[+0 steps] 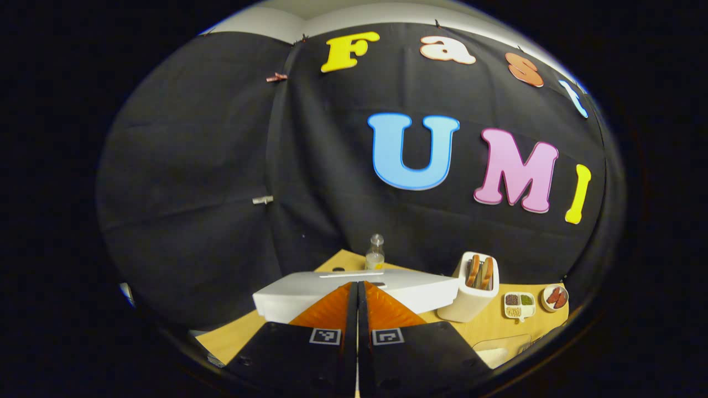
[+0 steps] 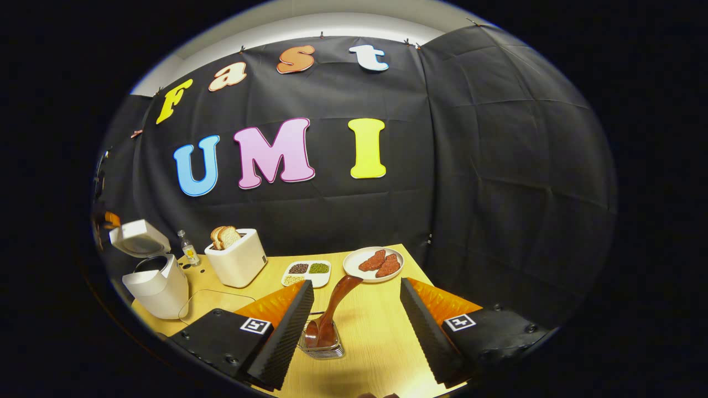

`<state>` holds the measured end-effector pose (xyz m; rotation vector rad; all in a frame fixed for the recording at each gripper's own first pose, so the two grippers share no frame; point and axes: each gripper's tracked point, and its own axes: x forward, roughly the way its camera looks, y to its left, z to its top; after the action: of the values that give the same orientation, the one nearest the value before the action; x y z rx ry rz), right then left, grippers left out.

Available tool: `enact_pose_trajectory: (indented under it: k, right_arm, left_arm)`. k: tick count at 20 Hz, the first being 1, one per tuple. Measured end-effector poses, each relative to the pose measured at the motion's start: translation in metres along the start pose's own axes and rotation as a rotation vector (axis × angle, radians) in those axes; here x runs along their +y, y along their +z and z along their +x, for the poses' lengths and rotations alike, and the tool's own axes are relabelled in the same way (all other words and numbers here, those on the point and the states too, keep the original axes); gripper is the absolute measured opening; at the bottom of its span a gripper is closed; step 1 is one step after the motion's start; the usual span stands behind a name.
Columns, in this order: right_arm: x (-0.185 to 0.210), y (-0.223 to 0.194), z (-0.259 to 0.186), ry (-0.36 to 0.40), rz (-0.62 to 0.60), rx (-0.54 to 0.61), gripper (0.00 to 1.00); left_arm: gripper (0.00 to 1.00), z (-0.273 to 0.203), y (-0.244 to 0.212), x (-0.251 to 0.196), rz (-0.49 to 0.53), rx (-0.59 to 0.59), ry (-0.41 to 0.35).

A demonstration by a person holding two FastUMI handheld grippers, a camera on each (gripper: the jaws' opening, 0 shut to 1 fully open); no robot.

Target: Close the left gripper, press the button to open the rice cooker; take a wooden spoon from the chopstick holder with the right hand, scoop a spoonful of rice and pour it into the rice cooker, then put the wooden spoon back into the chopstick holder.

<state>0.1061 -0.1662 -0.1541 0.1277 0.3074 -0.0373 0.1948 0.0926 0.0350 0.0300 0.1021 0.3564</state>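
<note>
Left gripper (image 1: 357, 290) fingers pressed together at the white plastic rice cooker's (image 2: 155, 279) lid, which stands raised. Right gripper (image 2: 354, 298) spread around the brown wooden spoon (image 2: 332, 309) in its wire chopstick holder (image 2: 323, 349) on my pale wooden table (image 2: 376, 331), black cloth behind.

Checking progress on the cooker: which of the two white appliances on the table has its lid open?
The white rice cooker at the table's left end, lid raised; the white toaster just holds bread.
</note>
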Motion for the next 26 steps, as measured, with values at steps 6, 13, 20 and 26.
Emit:
enact_pose_trajectory:
  k: [6,13,20,26]
  right_arm:
    - [0.008,-0.004,0.013,0.024,-0.002,0.008,0.98]
    - [0.031,-0.032,0.034,0.102,0.023,0.099,0.98]
    - [0.031,-0.071,0.068,0.082,0.118,0.249,0.98]
    - [0.042,-0.101,0.107,0.075,0.19,0.342,0.99]
  left_arm:
    - [0.07,-0.059,0.018,-0.025,0.009,-0.091,-0.029]
    - [0.09,-0.105,-0.045,-0.054,-0.03,0.008,-0.086]
    - [0.48,-0.129,-0.103,-0.101,0.042,0.084,-0.198]
    - [0.97,-0.145,-0.14,-0.118,0.069,0.173,-0.237]
